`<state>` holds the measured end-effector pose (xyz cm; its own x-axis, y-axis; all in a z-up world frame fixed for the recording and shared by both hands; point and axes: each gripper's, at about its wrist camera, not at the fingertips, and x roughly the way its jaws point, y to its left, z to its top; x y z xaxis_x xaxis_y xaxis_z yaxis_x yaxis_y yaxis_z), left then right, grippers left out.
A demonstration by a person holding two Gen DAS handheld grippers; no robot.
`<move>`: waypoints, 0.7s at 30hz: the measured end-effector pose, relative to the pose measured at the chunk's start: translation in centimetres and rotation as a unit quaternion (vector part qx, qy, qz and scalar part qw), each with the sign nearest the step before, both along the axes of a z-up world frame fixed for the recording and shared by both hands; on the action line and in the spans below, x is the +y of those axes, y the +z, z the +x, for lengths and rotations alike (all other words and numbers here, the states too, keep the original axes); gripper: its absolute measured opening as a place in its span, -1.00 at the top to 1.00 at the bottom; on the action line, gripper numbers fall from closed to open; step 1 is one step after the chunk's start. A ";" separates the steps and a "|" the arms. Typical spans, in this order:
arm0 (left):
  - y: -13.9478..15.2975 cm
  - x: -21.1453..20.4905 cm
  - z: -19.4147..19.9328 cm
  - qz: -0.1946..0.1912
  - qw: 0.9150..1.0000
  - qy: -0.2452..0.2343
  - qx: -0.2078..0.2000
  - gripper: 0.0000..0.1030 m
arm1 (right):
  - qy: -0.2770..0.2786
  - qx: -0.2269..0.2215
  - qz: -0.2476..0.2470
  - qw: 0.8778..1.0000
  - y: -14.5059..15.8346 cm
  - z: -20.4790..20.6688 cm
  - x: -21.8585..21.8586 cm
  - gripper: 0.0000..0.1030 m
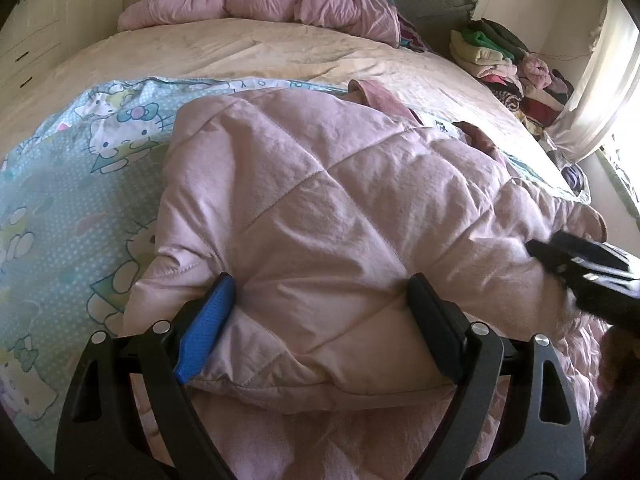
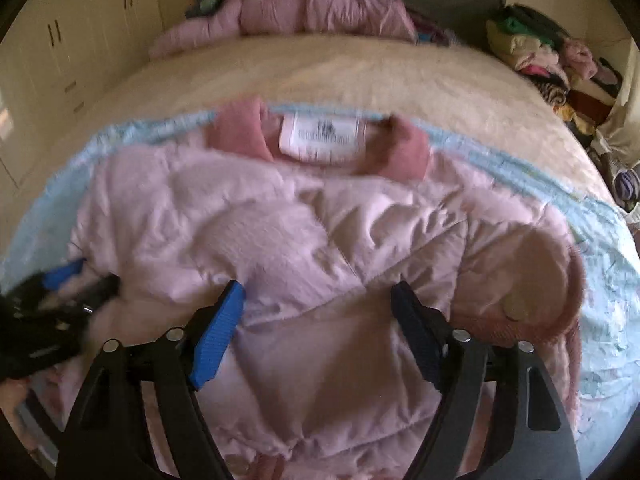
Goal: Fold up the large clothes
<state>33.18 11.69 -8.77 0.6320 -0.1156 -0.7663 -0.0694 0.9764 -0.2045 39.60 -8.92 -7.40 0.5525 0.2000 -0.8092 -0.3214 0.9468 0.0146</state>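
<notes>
A pale pink quilted jacket point(image 1: 320, 200) lies spread on the bed, its darker pink collar point(image 2: 240, 132) and white label point(image 2: 320, 136) at the far side. My left gripper point(image 1: 324, 280) stands wide open at the jacket's near left part, and a puffy fold of it bulges between the blue pad point(image 1: 208, 320) and the black pad. My right gripper point(image 2: 318, 288) is open over the jacket's near middle, with fabric below its fingers and nothing held. It shows blurred at the right edge of the left wrist view. A folded-in sleeve cuff point(image 2: 516, 304) lies to the right.
Under the jacket is a light blue cartoon-cat sheet point(image 1: 80, 180) on a beige bedspread point(image 1: 280, 52). Another pink quilted garment point(image 1: 280, 0) is bunched at the bed's head. A pile of clothes point(image 1: 500, 60) sits at the far right near a curtain point(image 1: 600, 80). Cream wardrobes point(image 2: 60, 60) stand left.
</notes>
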 end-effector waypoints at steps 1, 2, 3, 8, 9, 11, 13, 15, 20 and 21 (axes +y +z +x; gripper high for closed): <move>0.0 -0.1 0.0 0.001 1.000 0.000 0.000 -0.56 | 0.001 0.004 -0.003 1.000 -0.6 0.3 0.1 -0.53; 0.1 -0.1 0.0 0.003 1.000 -0.001 0.001 -0.56 | 0.002 0.008 -0.006 1.000 -1.1 0.4 0.1 -0.53; 0.1 -0.1 0.0 0.005 1.000 -0.001 0.001 -0.56 | 0.001 0.011 -0.004 1.000 -1.5 0.6 0.1 -0.54; -0.1 -0.4 0.0 0.015 1.000 -0.001 -0.002 -0.56 | -0.007 0.010 0.006 1.000 -2.8 0.7 -0.1 -0.55; -0.1 -0.4 -0.1 0.017 1.000 0.000 -0.005 -0.56 | -0.009 0.009 0.006 1.000 -2.9 0.8 -0.1 -0.55; 0.1 -0.5 -0.2 0.017 1.000 0.000 -0.006 -0.55 | -0.008 0.005 0.005 1.000 -2.8 0.7 -0.1 -0.55; 0.7 -0.6 -0.5 0.017 1.000 0.001 -0.008 -0.54 | -0.007 0.007 0.013 1.000 -2.2 0.6 -0.4 -0.54; 1.7 -0.6 -0.9 0.024 1.000 0.002 -0.012 -0.54 | -0.003 0.003 0.030 1.000 -0.7 -0.3 -0.9 -0.54; 3.3 -1.3 -1.6 0.020 1.000 -0.010 -0.018 -0.55 | -0.001 -0.015 0.044 0.999 1.6 -3.8 -2.7 -0.54; 3.2 -1.7 -1.7 0.023 1.000 -0.014 -0.013 -0.55 | -0.001 -0.012 0.046 0.999 1.6 -4.2 -3.0 -0.54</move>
